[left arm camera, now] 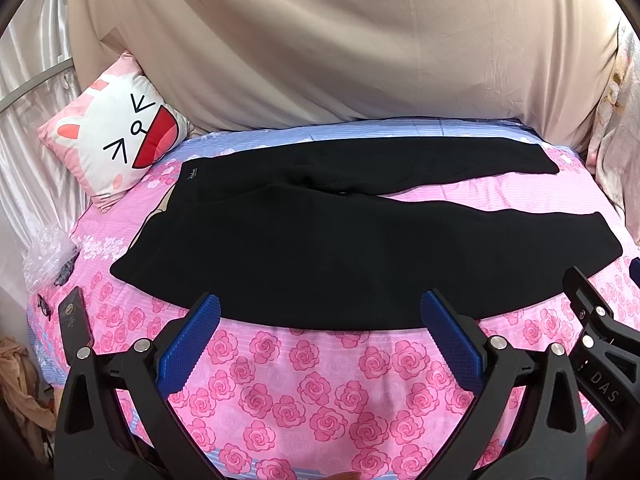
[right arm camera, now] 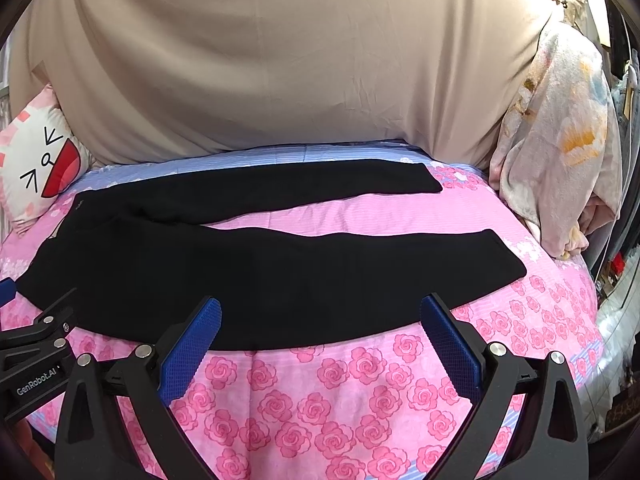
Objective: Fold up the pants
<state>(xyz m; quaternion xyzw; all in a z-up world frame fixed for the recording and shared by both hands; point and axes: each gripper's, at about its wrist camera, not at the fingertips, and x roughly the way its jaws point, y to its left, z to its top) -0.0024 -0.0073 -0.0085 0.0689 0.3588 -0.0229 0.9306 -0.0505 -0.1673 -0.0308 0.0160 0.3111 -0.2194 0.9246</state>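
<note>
Black pants (left arm camera: 320, 248) lie flat across the bed, waistband at the left, both legs spread apart and running right. In the right wrist view the pants (right arm camera: 248, 272) show the far leg (right arm camera: 320, 182) and the near leg (right arm camera: 360, 260) with pink sheet between them. My left gripper (left arm camera: 320, 308) hovers open at the near edge of the pants, nothing between its blue pads (left arm camera: 208, 316). My right gripper (right arm camera: 320, 312) is also open over the near leg's edge, holding nothing. Each gripper shows at the other view's side.
The bed has a pink rose-print sheet (left arm camera: 304, 392). A cat-face pillow (left arm camera: 116, 136) leans at the back left. Beige fabric (left arm camera: 340, 40) hangs behind. A phone (left arm camera: 74, 320), glasses and crumpled plastic (left arm camera: 46, 252) lie at the left edge. Floral bedding (right arm camera: 560, 140) is heaped at the right.
</note>
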